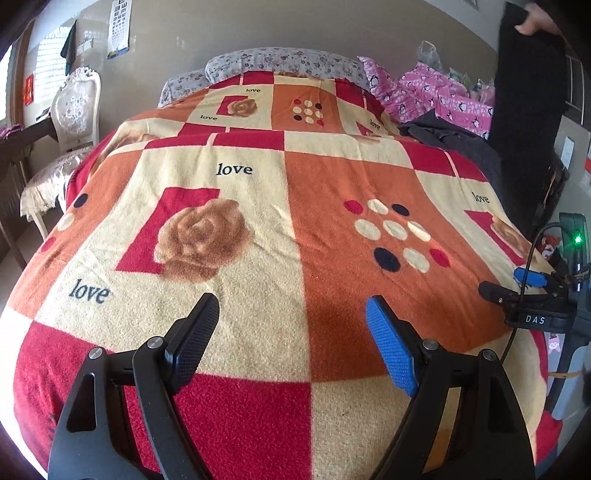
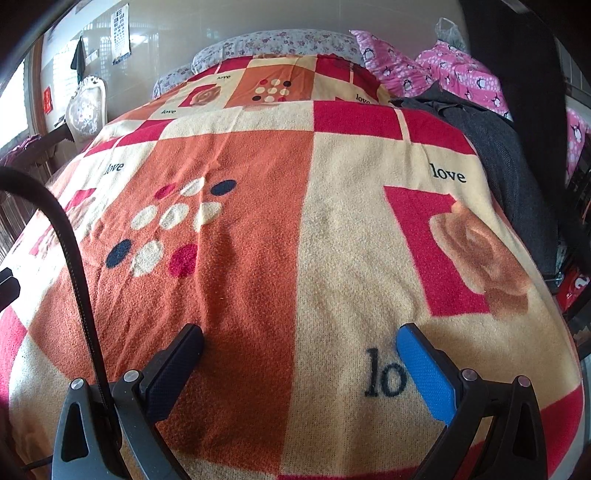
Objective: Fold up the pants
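Note:
At the upper right a black garment [image 1: 528, 92] hangs down, held at its top edge by a person's hand [image 1: 532, 22]; the right wrist view shows it as a black strip [image 2: 517, 74]. Below it, a dark grey garment [image 1: 454, 140] [image 2: 491, 147] lies crumpled on the bed's right side. My left gripper [image 1: 291, 301] is open just above the blanket, nothing between its fingers. Further right on the bed, my right gripper [image 2: 299, 328] is also open and empty. In the left wrist view it lies low at the bed's right edge [image 1: 513, 284]. Both are far from the garments.
A red, orange and cream "love" blanket [image 1: 258, 229] covers the bed. Floral pillows [image 1: 280, 61] and pink penguin bedding [image 1: 436, 96] lie at the head. A white chair [image 1: 70, 122] stands left of the bed. A black cable [image 2: 70, 236] arcs over the left of the right wrist view.

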Available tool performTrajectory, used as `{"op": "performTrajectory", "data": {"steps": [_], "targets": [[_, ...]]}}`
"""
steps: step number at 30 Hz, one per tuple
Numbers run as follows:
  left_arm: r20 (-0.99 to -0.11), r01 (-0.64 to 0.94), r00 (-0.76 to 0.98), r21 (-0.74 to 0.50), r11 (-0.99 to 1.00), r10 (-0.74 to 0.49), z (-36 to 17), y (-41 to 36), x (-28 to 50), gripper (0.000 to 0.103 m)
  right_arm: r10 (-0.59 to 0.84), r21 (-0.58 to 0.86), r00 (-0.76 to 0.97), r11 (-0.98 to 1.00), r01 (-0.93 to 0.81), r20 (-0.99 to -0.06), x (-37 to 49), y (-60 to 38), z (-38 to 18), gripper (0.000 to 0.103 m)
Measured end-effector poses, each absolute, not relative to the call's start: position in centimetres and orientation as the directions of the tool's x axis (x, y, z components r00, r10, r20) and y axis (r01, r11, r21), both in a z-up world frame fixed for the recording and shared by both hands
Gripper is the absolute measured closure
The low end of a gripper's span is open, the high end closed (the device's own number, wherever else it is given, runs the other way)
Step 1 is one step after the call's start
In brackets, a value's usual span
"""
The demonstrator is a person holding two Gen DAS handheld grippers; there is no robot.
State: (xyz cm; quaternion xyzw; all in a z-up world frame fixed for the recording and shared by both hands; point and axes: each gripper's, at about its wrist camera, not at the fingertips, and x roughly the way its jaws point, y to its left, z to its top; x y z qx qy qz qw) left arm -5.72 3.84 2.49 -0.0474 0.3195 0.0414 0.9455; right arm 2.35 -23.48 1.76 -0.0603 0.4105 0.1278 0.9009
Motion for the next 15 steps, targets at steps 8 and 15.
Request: {"op": "performTrajectory", "data": {"steps": [8,15], "targets": [[-0.570,-0.075,0.816,0.063,0.995,0.097,3.0,1.6,-6.4,0.021,0.181,-0.004,0.631,0.960,-0.280,-0.755,2.5,-23.5,1.8,0.000],[-0.519,-0.049,0.852,0.035,0.998,0.061,3.5,1.8,-7.5,0.021,0.181,-0.005,0.633,0.960,-0.280,-0.753,2.4,-23.5,1.8,0.000]]}}
